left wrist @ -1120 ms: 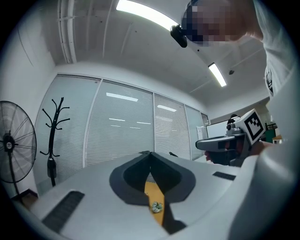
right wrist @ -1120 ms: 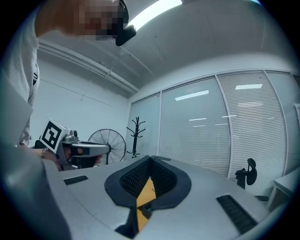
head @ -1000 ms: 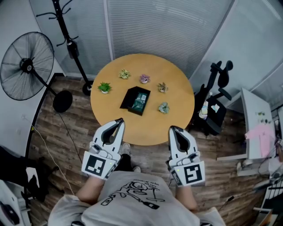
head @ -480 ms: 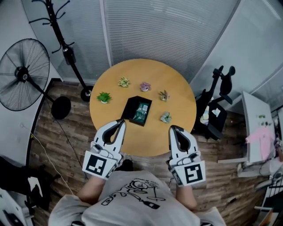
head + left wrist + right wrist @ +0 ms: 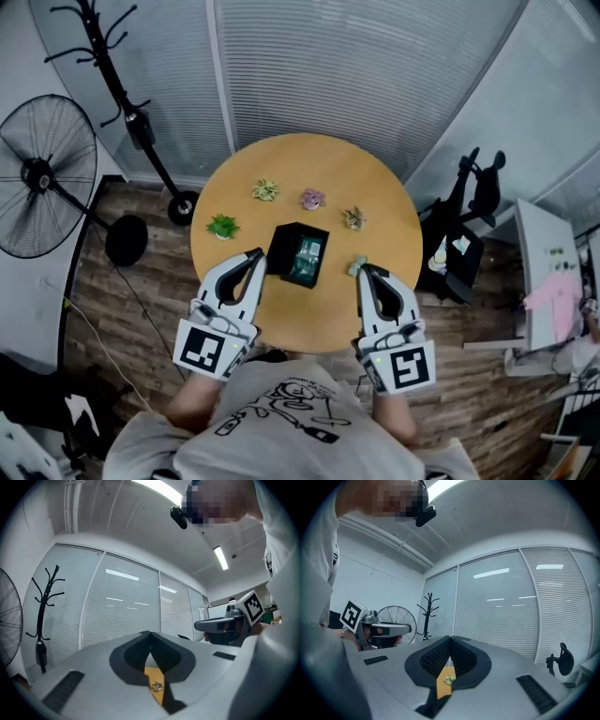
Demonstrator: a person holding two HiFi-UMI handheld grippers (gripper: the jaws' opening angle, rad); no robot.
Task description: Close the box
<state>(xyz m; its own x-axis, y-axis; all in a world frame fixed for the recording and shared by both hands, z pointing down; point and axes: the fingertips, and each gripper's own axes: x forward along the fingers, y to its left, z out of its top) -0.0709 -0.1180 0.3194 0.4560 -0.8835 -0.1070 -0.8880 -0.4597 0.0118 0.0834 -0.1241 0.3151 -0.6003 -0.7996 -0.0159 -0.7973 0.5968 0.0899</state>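
Note:
In the head view a black box (image 5: 285, 249) lies open in the middle of a round wooden table (image 5: 375, 187), with green contents showing inside. My left gripper (image 5: 256, 254) hangs over the table's near edge, just left of the box, shut with nothing in it. My right gripper (image 5: 362, 270) is level with it to the box's right, also shut and empty. In the left gripper view the left gripper (image 5: 150, 633) has its jaws meeting at the tip; the right gripper (image 5: 451, 638) looks the same in its own view. Neither touches the box.
Small potted plants ring the box: one at the left (image 5: 223, 226), two behind (image 5: 265, 190) (image 5: 312, 199), one at the right (image 5: 353, 217). A coat stand (image 5: 131, 112) and a fan (image 5: 42, 178) stand at the left, an office chair (image 5: 469, 211) and white desk (image 5: 539, 272) at the right.
Both grippers have come forward from the floor side to over the table's near edge. The box now lies between their tips. Both stayed shut.

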